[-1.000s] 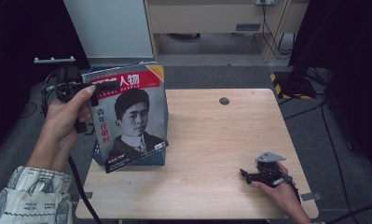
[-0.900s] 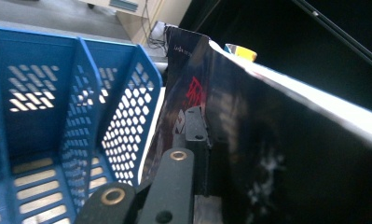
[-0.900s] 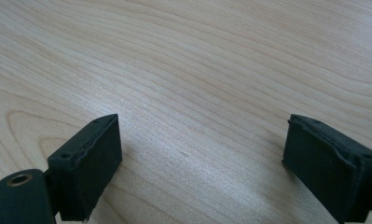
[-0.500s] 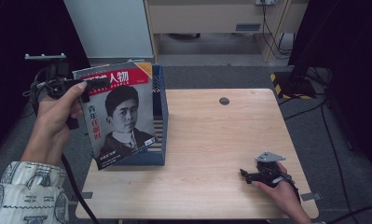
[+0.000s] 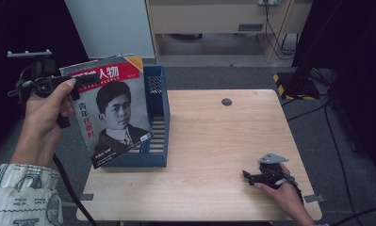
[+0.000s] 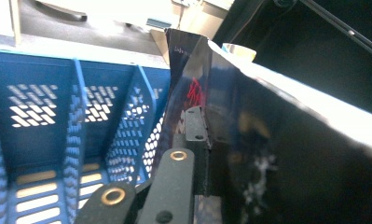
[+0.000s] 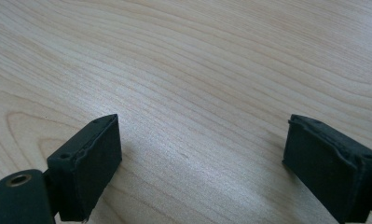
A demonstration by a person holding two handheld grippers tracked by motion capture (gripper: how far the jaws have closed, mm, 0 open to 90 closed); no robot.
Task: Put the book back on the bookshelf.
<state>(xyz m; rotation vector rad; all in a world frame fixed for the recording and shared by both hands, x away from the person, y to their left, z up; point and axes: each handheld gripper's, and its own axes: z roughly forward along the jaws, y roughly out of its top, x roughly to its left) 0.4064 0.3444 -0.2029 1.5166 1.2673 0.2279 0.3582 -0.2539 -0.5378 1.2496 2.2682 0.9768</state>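
Magazine [image 5: 112, 113]: hung tilted at the blue file rack's [image 5: 158, 117] left end, its top edge pinched.
Left gripper [image 5: 79, 82]: clamped on that edge.
Right gripper [image 5: 251, 177]: jaws spread, resting on the table [image 5: 214, 141], well apart.

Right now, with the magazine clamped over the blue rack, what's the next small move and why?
Probably lift the magazine a little higher, leftward clear of the blue file rack. The left claw is shut on its top edge, and its lower corner hangs just at the rack's front wall. The right claw rests open on the table.
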